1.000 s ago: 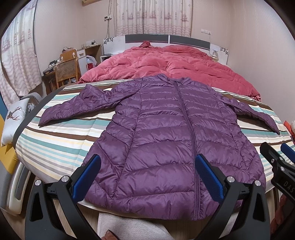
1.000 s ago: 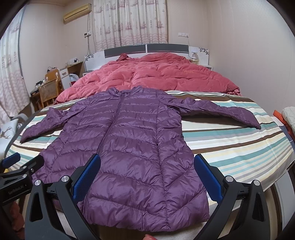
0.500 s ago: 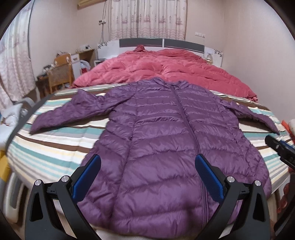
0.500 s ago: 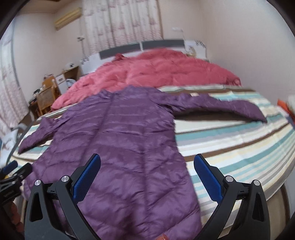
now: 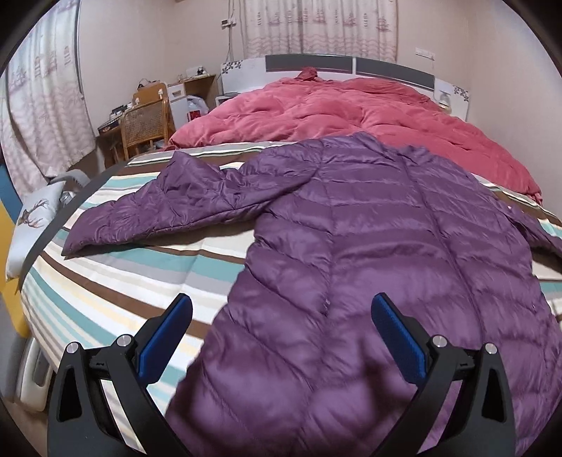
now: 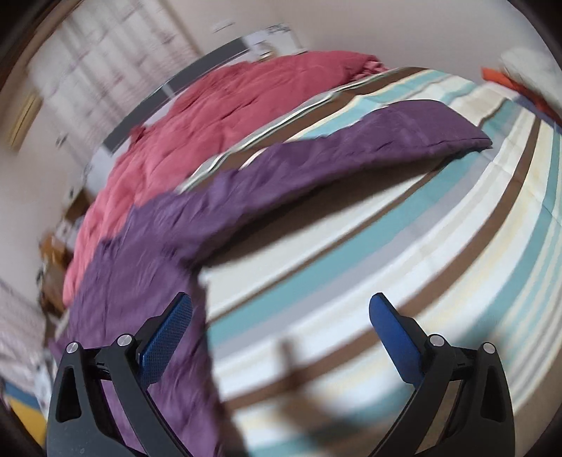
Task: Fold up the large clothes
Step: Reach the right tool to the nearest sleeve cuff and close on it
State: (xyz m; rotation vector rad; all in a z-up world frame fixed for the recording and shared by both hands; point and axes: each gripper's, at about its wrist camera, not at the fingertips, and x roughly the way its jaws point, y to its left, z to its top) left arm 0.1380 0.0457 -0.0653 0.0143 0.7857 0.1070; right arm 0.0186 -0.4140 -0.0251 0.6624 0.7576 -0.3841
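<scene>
Nearest the left camera, the left gripper [image 5: 281,337] hung with its blue pads spread wide and nothing between them, above the hem end of the jacket [image 5: 368,281]. That purple puffer jacket lay flat and face up on the striped sheet [image 5: 105,298], its zip running from about 6 o'clock up toward 1 o'clock in the left view. One sleeve [image 5: 168,214] stretched out toward 9 o'clock, resting on the stripes. Beyond the collar, at 12 o'clock, a red duvet [image 5: 333,112] was bunched against the headboard [image 5: 351,65]. A wicker chair [image 5: 145,123] stood off the bed at 10 o'clock, and curtains [image 5: 316,28] hung behind.

Over on the other side, the right gripper [image 6: 281,334] was likewise spread wide and empty, above bare striped sheet [image 6: 386,246] just beside the jacket's edge [image 6: 158,253]. This view was tilted and motion-blurred. The other sleeve [image 6: 404,133] reached out toward 1 o'clock, lying on the sheet, with the duvet [image 6: 228,112] farther off at 11 o'clock.
</scene>
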